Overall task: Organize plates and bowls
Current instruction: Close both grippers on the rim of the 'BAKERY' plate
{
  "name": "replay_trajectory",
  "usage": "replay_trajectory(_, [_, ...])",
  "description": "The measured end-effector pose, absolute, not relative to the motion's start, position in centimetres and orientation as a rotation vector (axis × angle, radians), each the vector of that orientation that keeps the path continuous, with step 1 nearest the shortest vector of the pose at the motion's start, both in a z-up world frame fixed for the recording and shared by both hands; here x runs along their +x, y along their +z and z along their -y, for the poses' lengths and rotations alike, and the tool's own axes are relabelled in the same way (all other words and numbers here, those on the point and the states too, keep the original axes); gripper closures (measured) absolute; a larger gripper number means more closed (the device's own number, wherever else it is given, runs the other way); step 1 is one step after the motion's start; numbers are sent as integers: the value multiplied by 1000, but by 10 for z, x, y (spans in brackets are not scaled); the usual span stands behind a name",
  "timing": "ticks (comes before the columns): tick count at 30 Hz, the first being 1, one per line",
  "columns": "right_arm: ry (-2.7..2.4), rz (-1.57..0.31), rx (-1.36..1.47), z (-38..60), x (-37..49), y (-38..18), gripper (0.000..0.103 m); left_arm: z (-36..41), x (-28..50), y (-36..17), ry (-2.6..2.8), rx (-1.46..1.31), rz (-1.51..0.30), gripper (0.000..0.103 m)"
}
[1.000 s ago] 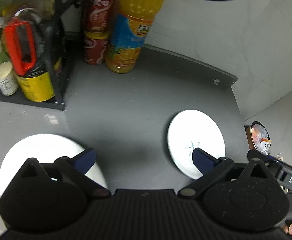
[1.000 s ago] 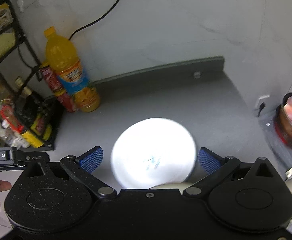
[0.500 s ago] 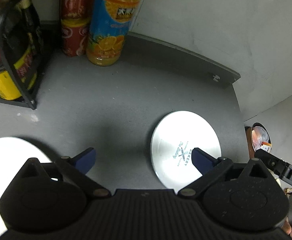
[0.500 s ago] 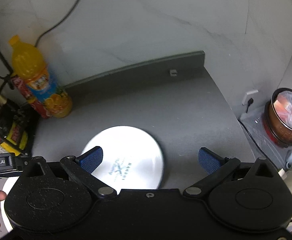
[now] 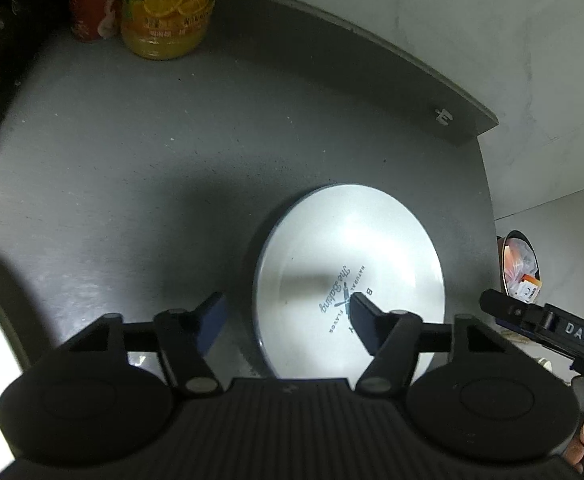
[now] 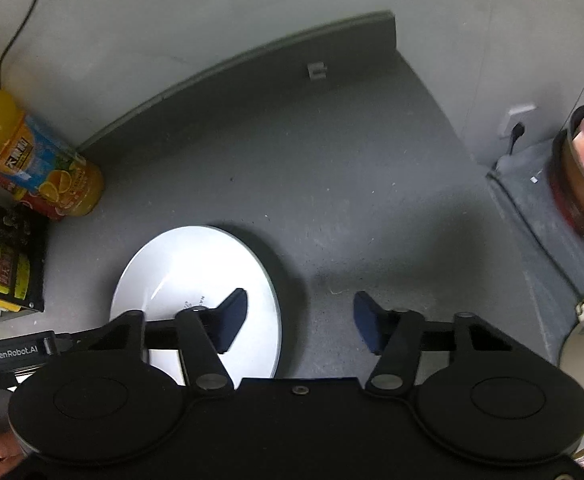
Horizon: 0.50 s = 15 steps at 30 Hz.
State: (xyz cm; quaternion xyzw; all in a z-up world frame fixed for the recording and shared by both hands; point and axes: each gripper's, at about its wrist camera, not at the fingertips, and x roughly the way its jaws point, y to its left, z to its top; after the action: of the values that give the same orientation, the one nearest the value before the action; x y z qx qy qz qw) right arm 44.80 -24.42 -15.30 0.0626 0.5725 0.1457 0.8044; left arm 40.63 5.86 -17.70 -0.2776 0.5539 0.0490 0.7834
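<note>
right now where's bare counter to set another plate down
Bare grey counter lies between the white plate and the back ledge, running right to the counter's edge. Also free: left of the plate, in front of the juice bottle. Crowded: the far-left rack with bottles and cans.

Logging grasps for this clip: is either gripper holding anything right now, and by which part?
Nothing is held. The left gripper and right gripper are both open over the plate, which lies flat on the counter with neither closed on its rim.
</note>
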Motion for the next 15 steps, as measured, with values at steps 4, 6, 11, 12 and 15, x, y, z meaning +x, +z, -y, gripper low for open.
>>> replay_trajectory(4, [358, -1284, 130, 241, 459, -169, 60, -60, 411, -190, 128, -601, -1211, 44])
replay_trajectory(6, [385, -1304, 136, 239, 461, -175, 65, -63, 412, -195, 133, -616, -1211, 50])
replay_trajectory(11, [433, -1361, 138, 232, 467, -187, 65, -68, 412, -206, 136, -635, -1242, 65])
replay_trajectory(12, [439, -1371, 132, 230, 467, -188, 65, -68, 412, -209, 136, -644, -1251, 67])
replay_trajectory(15, [450, -1397, 114, 226, 466, -195, 70, -68, 408, -214, 126, -672, -1258, 78])
